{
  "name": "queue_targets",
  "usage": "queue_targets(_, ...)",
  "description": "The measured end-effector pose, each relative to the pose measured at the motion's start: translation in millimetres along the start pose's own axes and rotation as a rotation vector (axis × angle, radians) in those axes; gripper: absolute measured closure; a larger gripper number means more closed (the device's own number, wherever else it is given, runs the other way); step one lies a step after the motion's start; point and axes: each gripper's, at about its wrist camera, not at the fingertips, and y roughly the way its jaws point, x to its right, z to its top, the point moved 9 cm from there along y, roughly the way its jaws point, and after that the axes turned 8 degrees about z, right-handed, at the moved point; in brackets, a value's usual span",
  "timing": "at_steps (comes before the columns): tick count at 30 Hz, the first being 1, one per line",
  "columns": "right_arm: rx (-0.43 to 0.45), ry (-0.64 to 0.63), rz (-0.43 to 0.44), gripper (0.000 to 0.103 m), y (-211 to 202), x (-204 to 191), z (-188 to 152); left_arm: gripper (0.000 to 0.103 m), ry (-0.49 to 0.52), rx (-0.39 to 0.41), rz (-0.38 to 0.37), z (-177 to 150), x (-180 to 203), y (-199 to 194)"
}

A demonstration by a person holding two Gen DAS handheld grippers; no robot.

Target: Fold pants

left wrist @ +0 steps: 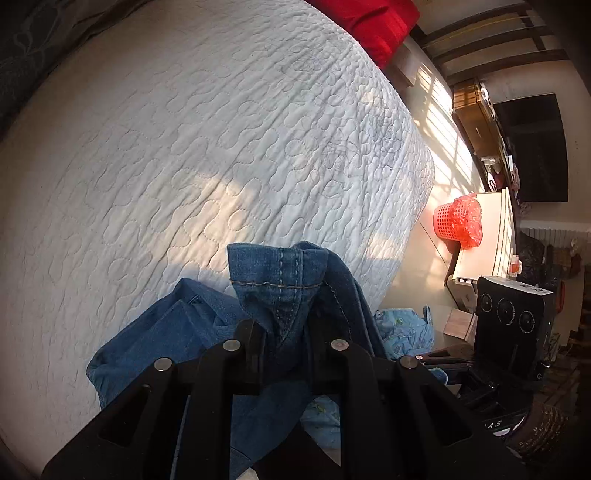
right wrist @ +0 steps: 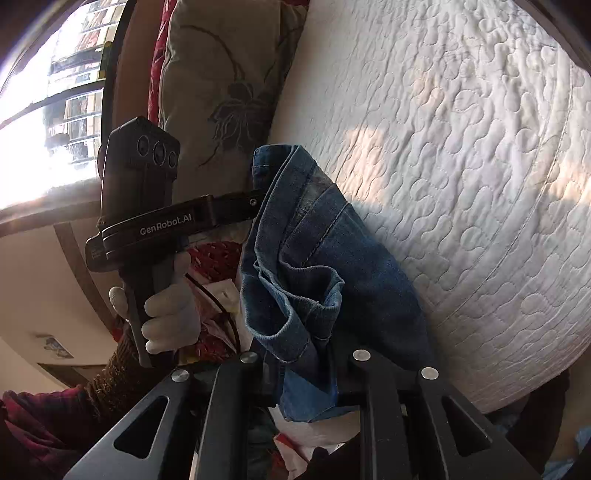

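The pants are blue denim jeans (left wrist: 280, 280), held up in the air over a bed with a white quilted cover (left wrist: 184, 147). My left gripper (left wrist: 286, 332) is shut on a stitched hem of the jeans, and the cloth hangs down below it. My right gripper (right wrist: 306, 365) is shut on another bunched part of the jeans (right wrist: 325, 266). In the right wrist view the left gripper's body (right wrist: 147, 221) shows to the left, held by a gloved hand, with its fingers hidden in the jeans' upper hem.
A red pillow (left wrist: 373, 26) lies at the bed's far end and a patterned cushion (right wrist: 221, 85) by the window. A red basket (left wrist: 458, 221) and a white cabinet (left wrist: 487, 236) stand beside the bed. Light blue printed cloth (left wrist: 402, 332) lies below the jeans.
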Motion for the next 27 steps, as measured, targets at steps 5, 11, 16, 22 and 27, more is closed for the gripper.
queue_targets(5,-0.252,-0.1,-0.041,0.083,72.2,-33.3,-56.8,0.09,-0.177,-0.011,0.011,-72.9,-81.5,-7.2)
queue_targets(11,-0.612,-0.231,-0.255,0.068,173.1,-20.0,-135.8,0.088,-0.513,-0.057,0.02,-185.1,-166.3,12.5)
queue_targets(16,-0.767,-0.275,-0.341,0.056,177.8,-32.4,-154.4,0.087,-0.742,0.029,-0.074,-250.6,-176.7,-7.9)
queue_targets(22,-0.754,-0.323,-0.338,0.024,147.9,-83.3,-97.0,0.087,-0.946,0.128,-0.128,-277.1,-187.1,-16.1)
queue_targets(27,-0.817,-0.368,-0.34,0.024,144.9,-83.6,-74.6,0.087,-0.996,0.192,-0.014,-253.5,-209.7,-34.0)
